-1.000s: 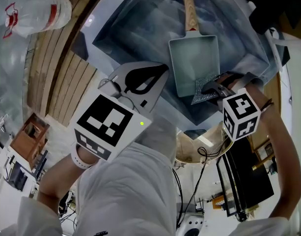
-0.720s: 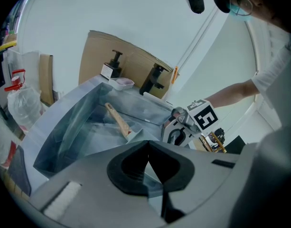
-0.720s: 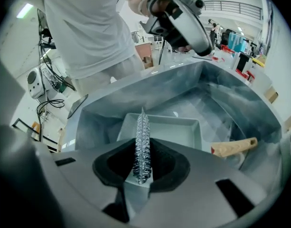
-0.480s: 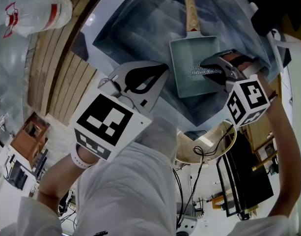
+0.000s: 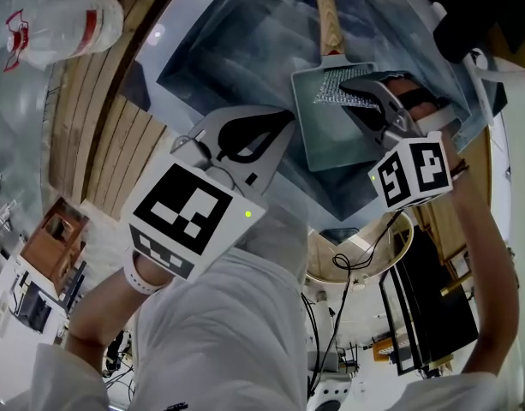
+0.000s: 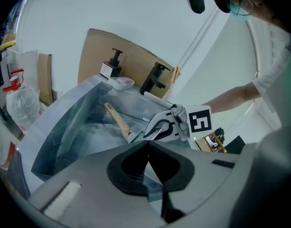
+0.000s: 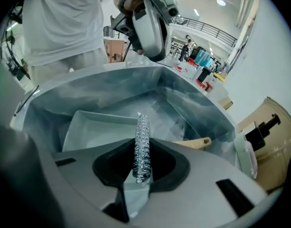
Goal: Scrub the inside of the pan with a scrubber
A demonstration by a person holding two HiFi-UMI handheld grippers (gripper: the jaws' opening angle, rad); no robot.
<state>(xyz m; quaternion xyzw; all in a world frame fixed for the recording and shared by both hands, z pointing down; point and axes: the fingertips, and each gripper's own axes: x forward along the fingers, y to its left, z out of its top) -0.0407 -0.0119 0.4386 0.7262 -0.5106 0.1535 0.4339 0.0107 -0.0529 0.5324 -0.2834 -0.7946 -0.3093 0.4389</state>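
A rectangular metal pan (image 5: 331, 139) with a wooden handle (image 5: 328, 11) lies in the sink (image 5: 236, 32). My right gripper (image 5: 348, 91) is shut on a steel mesh scrubber (image 5: 329, 94), which it holds at the pan's handle end, inside the pan. In the right gripper view the scrubber (image 7: 142, 146) stands edge-on between the jaws, over the pan (image 7: 98, 127). My left gripper (image 5: 277, 128) hangs shut and empty over the sink's near edge, to the left of the pan. The left gripper view shows its jaws closed, with the right gripper (image 6: 154, 133) beyond them.
A wooden counter (image 5: 99, 118) runs along the sink's left side, with a plastic bag (image 5: 56, 20) on it. Behind the sink stand pump dispensers (image 6: 112, 63), a black faucet (image 6: 152, 80) and a cardboard sheet (image 6: 95, 49). A round basin (image 5: 356, 259) sits below the right arm.
My right gripper has carried the scrubber from the pan's near right corner across the pan to its handle end. The left gripper has stayed where it was.
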